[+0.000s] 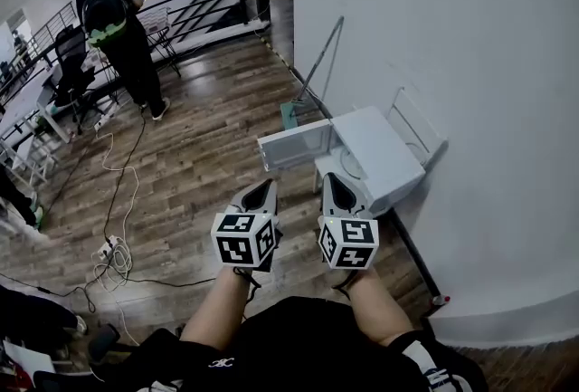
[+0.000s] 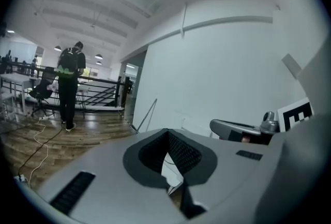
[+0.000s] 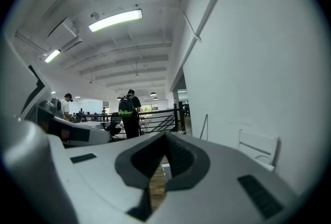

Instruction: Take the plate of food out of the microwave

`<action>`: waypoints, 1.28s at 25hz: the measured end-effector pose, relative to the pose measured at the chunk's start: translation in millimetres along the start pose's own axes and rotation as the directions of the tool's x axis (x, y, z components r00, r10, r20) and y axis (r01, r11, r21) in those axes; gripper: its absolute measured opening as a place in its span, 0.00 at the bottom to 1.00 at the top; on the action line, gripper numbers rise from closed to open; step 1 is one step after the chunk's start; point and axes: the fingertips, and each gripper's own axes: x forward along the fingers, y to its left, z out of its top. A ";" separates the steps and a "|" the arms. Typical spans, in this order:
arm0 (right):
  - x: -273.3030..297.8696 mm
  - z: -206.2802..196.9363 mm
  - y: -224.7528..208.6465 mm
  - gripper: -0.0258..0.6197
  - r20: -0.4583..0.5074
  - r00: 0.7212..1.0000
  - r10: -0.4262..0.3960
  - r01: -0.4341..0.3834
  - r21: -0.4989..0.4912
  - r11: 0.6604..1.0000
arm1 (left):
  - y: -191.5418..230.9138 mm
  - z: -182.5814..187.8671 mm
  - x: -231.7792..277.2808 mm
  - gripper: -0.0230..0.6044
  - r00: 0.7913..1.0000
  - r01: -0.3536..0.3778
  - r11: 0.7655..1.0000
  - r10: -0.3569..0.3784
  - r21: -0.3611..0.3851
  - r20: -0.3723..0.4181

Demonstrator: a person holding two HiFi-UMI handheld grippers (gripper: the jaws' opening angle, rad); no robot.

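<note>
Both left gripper (image 1: pixel 264 189) and right gripper (image 1: pixel 335 186) are clenched empty over the open microwave (image 1: pixel 375 155) at the floor's wall edge; can't see the plate inside, so I'd spread the jaws, then reach in low and level.

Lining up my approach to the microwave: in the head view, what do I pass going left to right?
Person with backpack → left hand-held gripper → right hand-held gripper → white wire rack at the wall. The microwave overlaps both hand-held grippers, so it is left out.
</note>
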 end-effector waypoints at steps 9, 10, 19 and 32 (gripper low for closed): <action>8.2 -8.0 25.8 0.06 -0.021 1.000 -0.005 0.005 -0.010 1.000 | 16.7 -2.9 -7.7 0.02 0.999 0.035 0.999 -0.035 0.013 -0.002; 9.2 -8.7 30.0 0.06 -0.023 1.000 -0.009 0.009 -0.010 1.000 | 20.0 -4.0 -9.2 0.03 0.999 0.041 0.999 -0.041 0.014 -0.005; 8.2 -26.8 69.1 0.06 -0.051 0.998 -0.036 0.035 -0.021 0.999 | 43.4 -24.9 -26.7 0.03 0.993 0.115 0.993 -0.115 0.004 -0.036; 22.2 -42.3 81.6 0.06 -0.086 0.995 -0.055 0.047 -0.088 0.995 | 67.2 -40.5 -19.0 0.03 0.989 0.136 0.988 -0.140 -0.067 -0.057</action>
